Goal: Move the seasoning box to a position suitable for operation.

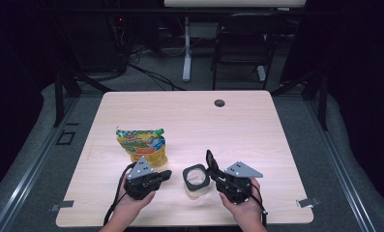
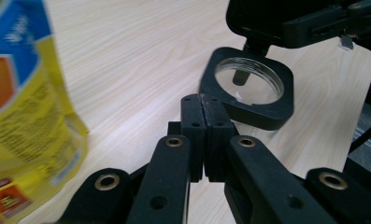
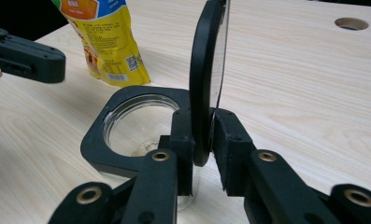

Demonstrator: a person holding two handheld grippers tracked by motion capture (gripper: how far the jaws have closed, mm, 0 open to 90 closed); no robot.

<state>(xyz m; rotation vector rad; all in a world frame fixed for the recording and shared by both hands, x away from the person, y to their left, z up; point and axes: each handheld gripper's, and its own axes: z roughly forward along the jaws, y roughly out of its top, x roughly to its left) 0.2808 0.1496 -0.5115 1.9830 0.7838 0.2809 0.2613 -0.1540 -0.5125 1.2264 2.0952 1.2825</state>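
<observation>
1. Black jaws of the right gripper (image 3: 203, 135) pinch the hinged lid (image 3: 207, 79) of the clear jar (image 1: 197, 180), pads pressing on the lid's lower edge, with the lid standing upright over the open mouth.
2. Risk at that grip: only a thin edge sits between the pads, so the lid could slip out and drop back over the mouth, or a sideways pull could strain the hinge.
3. Nothing steadies the jar's body, and it looks nearly empty, with only a few crumbs at the bottom; a tug on the lid could tip or drag it.
4. The left gripper (image 2: 203, 135) has its jaws pressed fully together with nothing between them, pointing at the jar's black rim (image 2: 248, 88) from just beside it; a further push could nudge the jar.
5. The jar stands near the front edge of the table (image 1: 257, 125), about midway along it, between the two grippers.
6. The yellow snack bag (image 1: 142, 145) stands upright toward the left edge, just behind the left gripper, and a careless backward swing might knock it over.
7. Both hands come in low over the front edge, the right hand (image 1: 243, 203) wrapped around its gripper, which reaches in toward the lid.
</observation>
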